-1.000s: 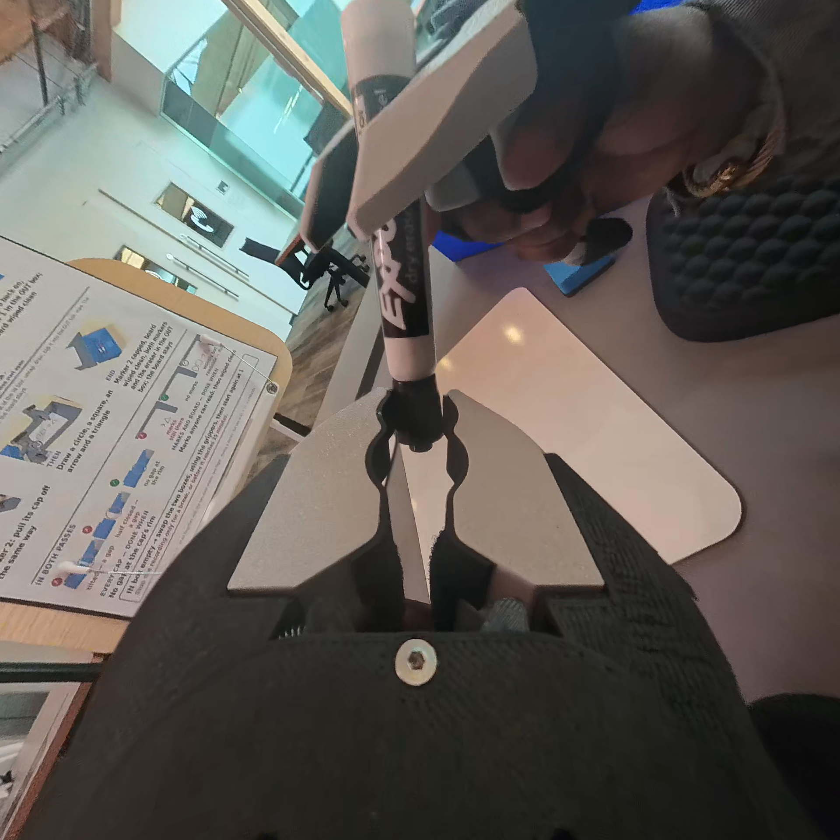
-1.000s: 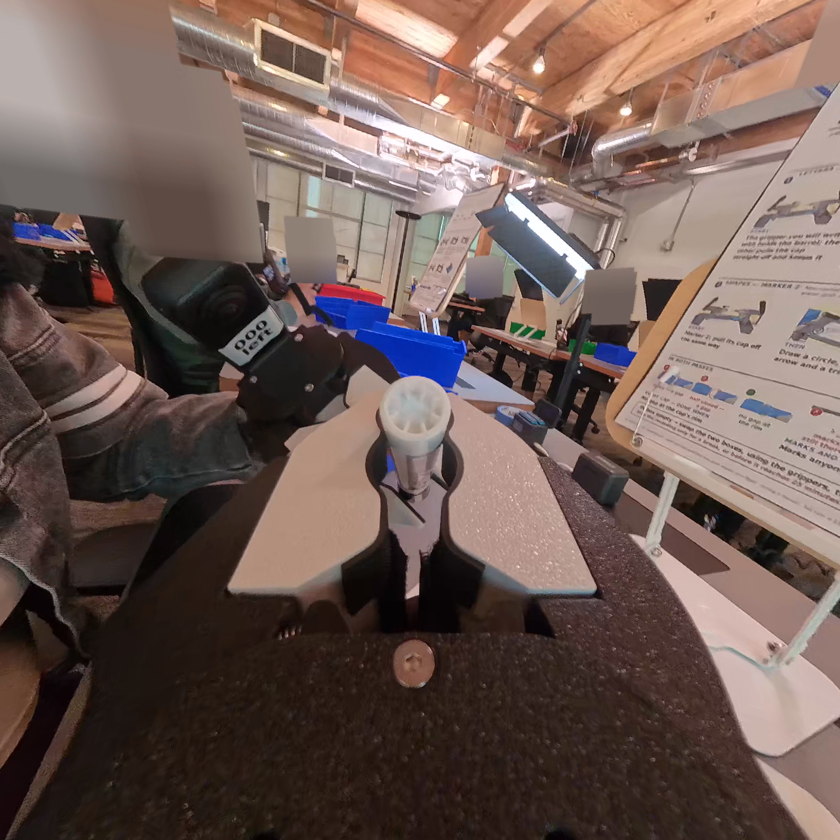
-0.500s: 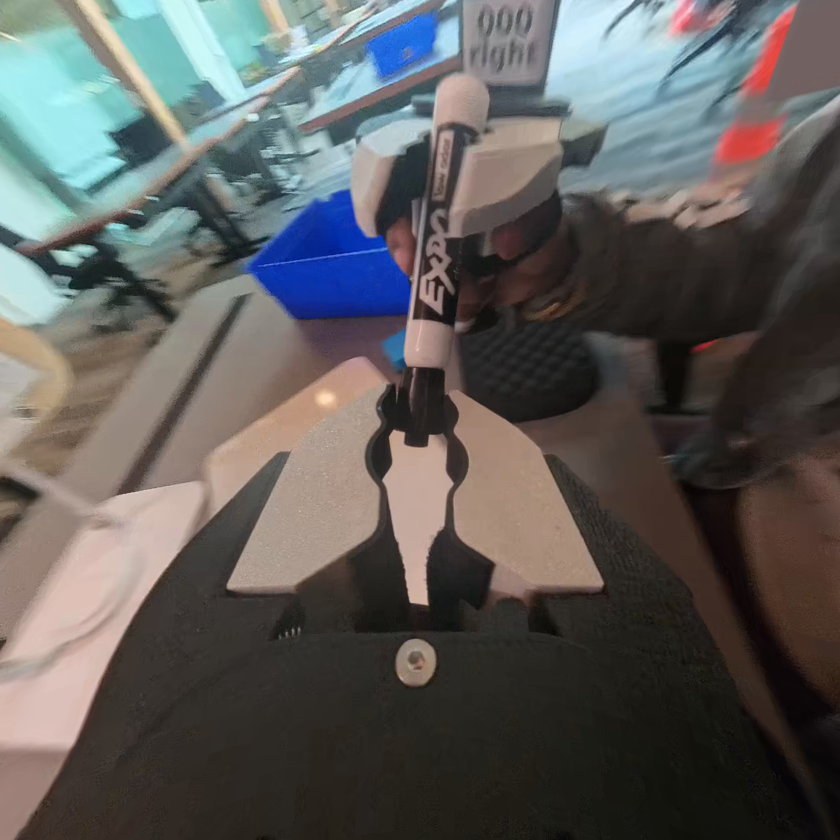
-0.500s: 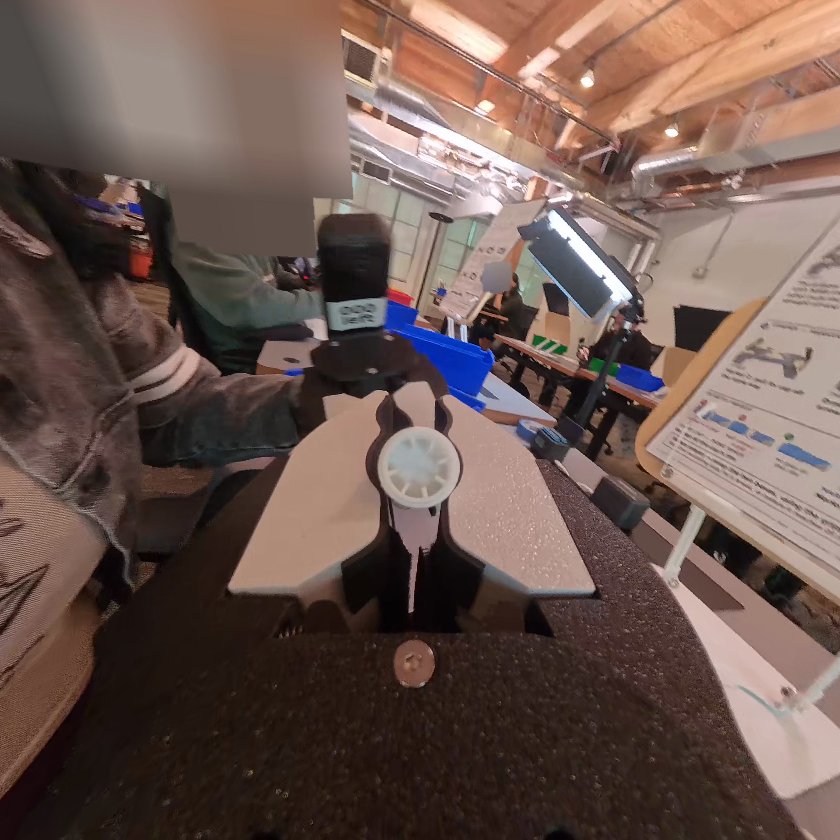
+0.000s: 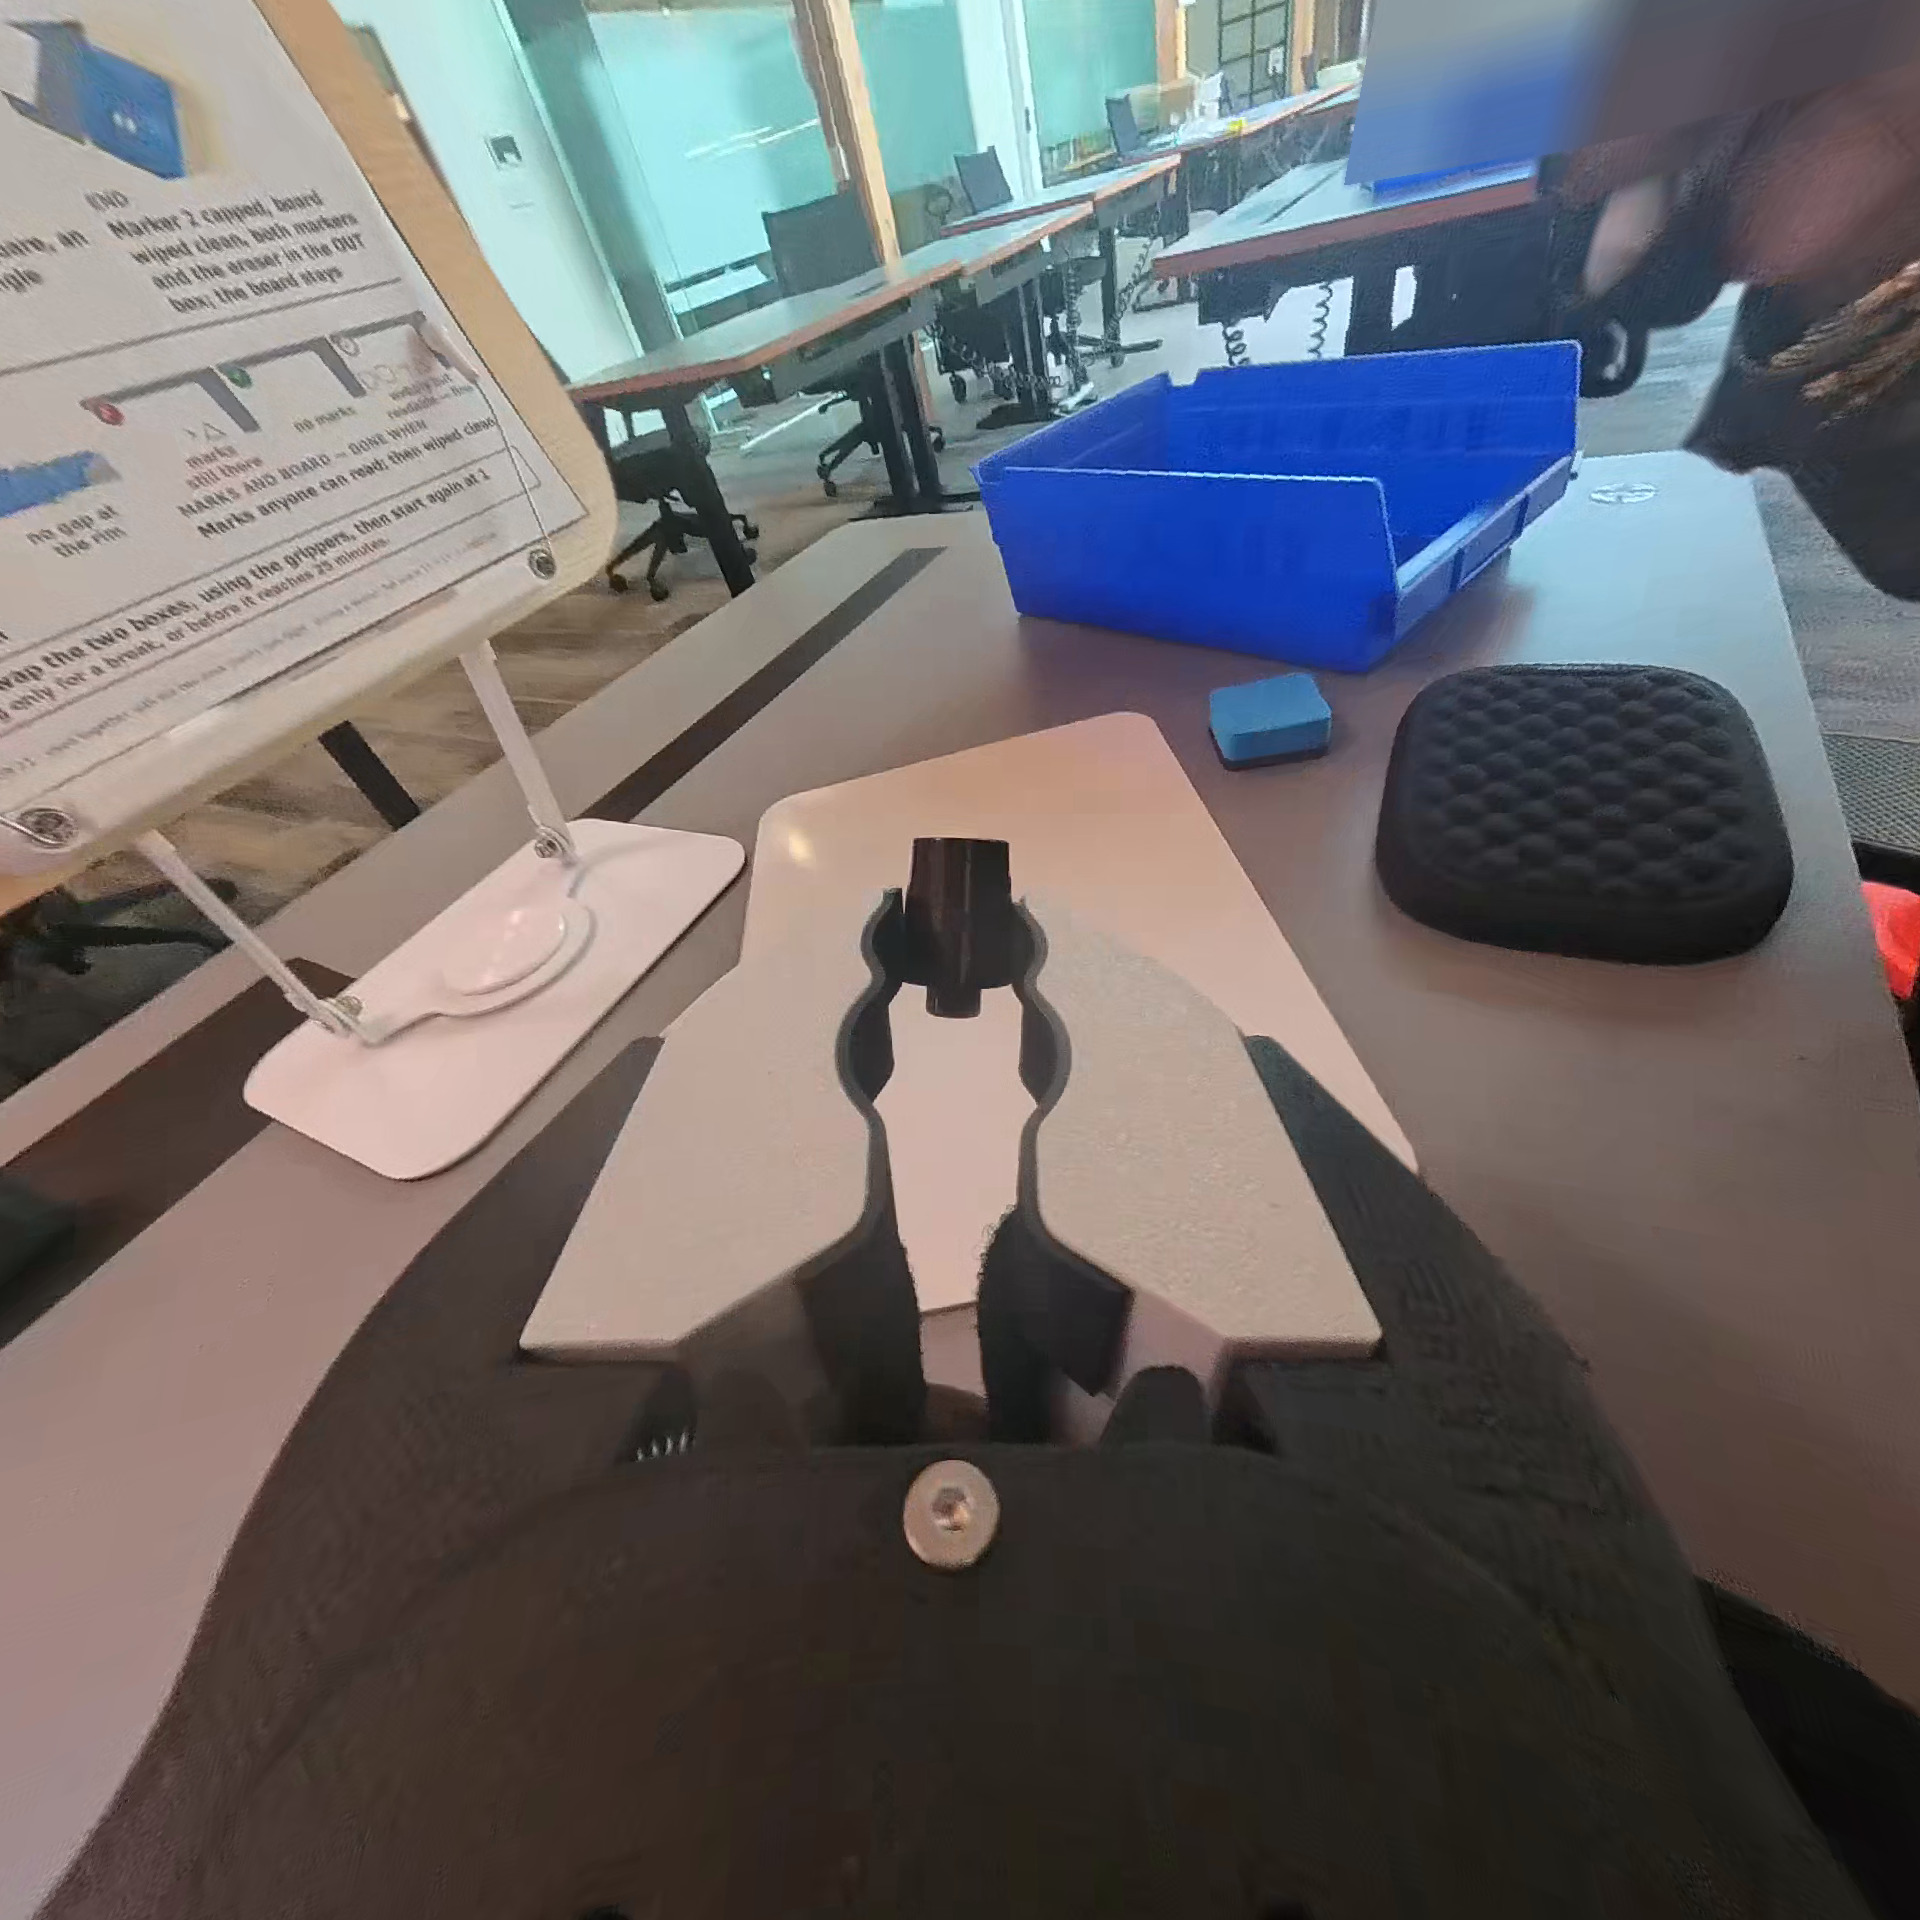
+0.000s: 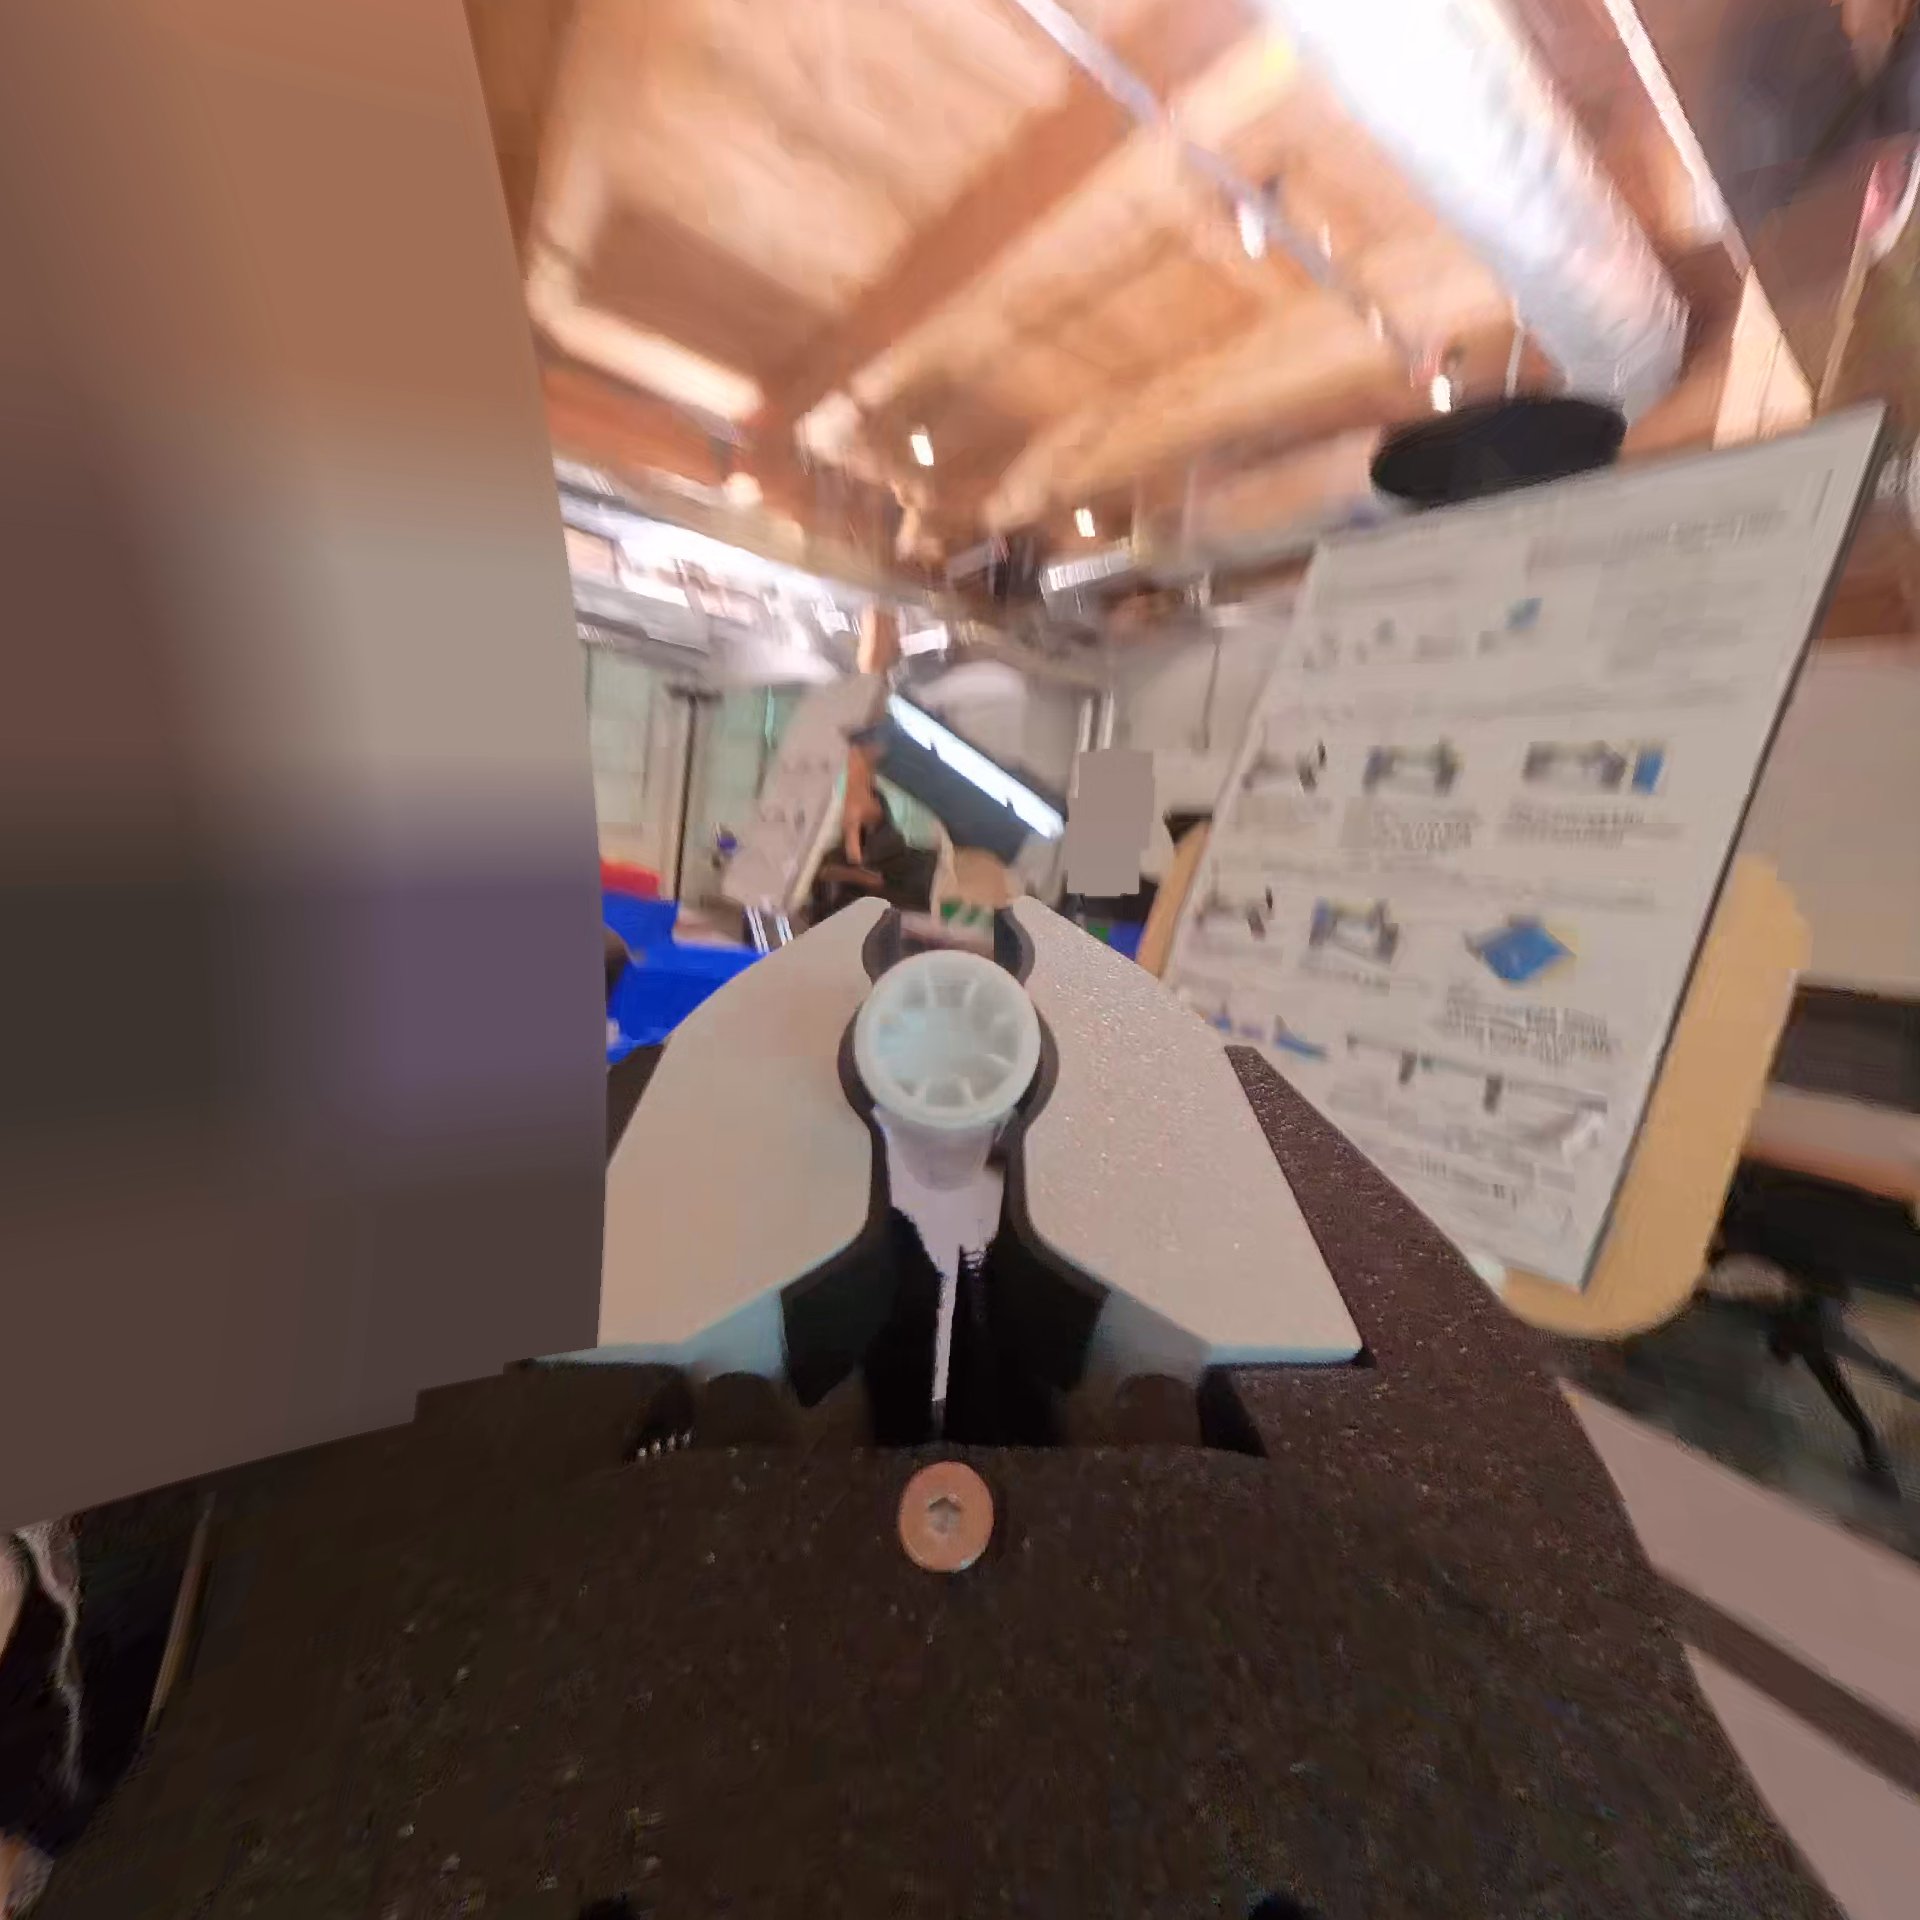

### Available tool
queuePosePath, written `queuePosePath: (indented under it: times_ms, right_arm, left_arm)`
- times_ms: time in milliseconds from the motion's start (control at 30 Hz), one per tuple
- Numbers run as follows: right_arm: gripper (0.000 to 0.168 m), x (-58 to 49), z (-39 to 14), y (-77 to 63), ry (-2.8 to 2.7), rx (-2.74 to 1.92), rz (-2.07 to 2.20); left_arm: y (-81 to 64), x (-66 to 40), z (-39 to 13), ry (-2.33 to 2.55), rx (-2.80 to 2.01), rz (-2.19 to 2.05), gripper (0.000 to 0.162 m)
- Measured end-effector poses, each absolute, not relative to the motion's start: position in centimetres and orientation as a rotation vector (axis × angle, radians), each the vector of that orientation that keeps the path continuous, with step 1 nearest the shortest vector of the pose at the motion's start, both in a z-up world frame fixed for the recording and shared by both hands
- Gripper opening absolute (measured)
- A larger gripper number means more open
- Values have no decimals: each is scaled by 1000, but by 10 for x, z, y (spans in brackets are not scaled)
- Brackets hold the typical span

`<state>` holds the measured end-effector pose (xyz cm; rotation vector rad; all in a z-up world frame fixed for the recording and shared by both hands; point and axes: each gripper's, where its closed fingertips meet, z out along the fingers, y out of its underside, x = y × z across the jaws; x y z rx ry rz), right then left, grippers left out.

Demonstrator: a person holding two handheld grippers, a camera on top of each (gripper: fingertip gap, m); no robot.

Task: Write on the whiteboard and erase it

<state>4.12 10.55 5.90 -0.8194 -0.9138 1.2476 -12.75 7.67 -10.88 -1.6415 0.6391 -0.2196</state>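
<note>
My left gripper (image 5: 954, 940) is shut on the marker's black cap (image 5: 954, 883) and holds it above the white whiteboard (image 5: 1049, 790), which lies flat on the grey table. A blue eraser (image 5: 1270, 717) lies just past the board's far right corner. My right gripper (image 6: 945, 935) is shut on the marker; only the marker's white butt end (image 6: 945, 1039) shows between the jaws, and its tip is hidden. The right wrist view is blurred and points up at the ceiling. A blurred hand (image 5: 1766, 208) shows at the top right of the left wrist view.
A blue bin (image 5: 1278, 520) stands behind the board. A black textured pad (image 5: 1579, 810) lies to the right. An instruction sheet on a stand (image 5: 229, 364) with a white base (image 5: 488, 987) is on the left; it also shows in the right wrist view (image 6: 1507, 831). My right fingertips sit around 25 cm from my left ones. From either gripper's tips it is about 30 cm to the blue eraser (image 5: 1270, 717).
The cap has come off the marker: the left gripper keeps the cap, the right keeps the barrel. The grippers have moved apart; the left now faces the table, the right tilts up.
</note>
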Motion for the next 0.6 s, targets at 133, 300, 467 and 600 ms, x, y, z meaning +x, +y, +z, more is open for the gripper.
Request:
queuePosePath:
  times_ms: [133,300,467,600]
  right_arm:
    - [19,-13,16,118,-1036,-980,1351]
    - [19,-68,-45,126,-1162,-1129,1386]
    - [19,-107,-105,136,-1284,-1261,1297]
    - [18,-132,-145,132,-1419,-1312,1223]
  left_arm:
    - [91,-127,-162,611,-1910,-278,20]
    - [92,-144,-210,613,-2077,-220,20]
    - [95,-161,-228,574,-2174,-203,20]
    - [96,-165,-237,538,-2210,-248,20]
